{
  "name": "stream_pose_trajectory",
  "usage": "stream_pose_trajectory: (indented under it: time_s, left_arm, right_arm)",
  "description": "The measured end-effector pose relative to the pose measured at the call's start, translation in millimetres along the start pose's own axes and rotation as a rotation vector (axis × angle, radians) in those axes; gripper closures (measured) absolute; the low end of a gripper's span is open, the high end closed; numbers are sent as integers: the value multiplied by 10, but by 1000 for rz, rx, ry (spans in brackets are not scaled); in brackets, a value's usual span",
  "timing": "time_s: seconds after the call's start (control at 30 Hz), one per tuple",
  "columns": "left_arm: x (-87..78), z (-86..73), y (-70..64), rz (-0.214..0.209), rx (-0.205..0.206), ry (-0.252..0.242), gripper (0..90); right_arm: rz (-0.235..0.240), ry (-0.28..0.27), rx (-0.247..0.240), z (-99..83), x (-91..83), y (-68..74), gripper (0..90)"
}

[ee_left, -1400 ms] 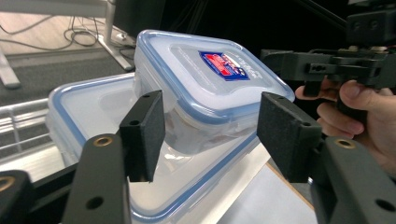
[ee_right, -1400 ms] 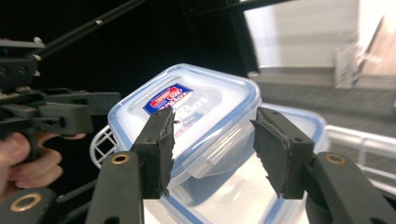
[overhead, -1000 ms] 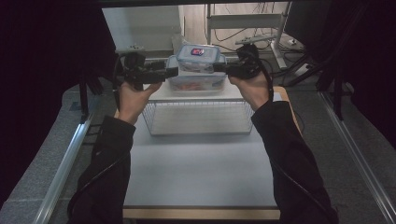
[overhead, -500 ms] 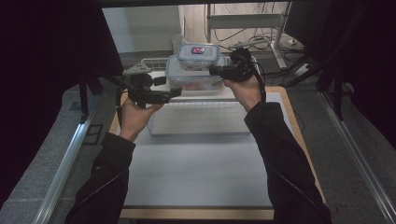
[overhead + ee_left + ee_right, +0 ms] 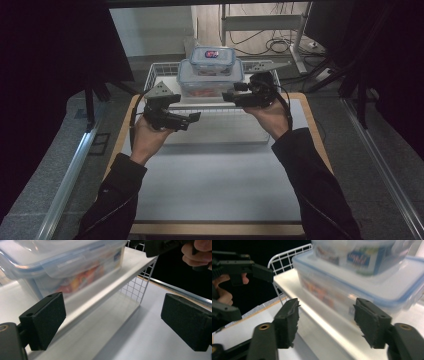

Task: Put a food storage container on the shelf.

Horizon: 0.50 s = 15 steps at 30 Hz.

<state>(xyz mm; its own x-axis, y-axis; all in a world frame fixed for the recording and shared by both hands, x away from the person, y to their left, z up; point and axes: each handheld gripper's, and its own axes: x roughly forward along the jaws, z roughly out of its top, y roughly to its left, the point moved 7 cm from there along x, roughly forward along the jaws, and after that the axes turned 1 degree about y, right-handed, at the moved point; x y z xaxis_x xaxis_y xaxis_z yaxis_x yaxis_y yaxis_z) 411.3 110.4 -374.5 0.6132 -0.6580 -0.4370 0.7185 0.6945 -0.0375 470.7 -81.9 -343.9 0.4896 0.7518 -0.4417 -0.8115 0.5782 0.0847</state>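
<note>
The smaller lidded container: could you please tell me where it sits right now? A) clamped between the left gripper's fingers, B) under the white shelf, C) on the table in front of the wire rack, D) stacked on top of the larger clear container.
D: the smaller lidded container rests on the lid of the larger clear container, which stands on the white shelf, while both grippers are open and hold nothing.
</note>
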Motion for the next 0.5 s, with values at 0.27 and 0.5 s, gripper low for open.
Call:
stream_pose_trajectory:
  time_s: [0.27, 0.5]
  left_arm:
    - [-29, -209, -109, -22, -8, 2, 39]
    - [-34, -452, -206, -33, -16, 25, 22]
  right_arm:
    - [0, 14, -20, -286, -79, 92, 253]
    - [7, 41, -31, -500, -142, 179, 180]
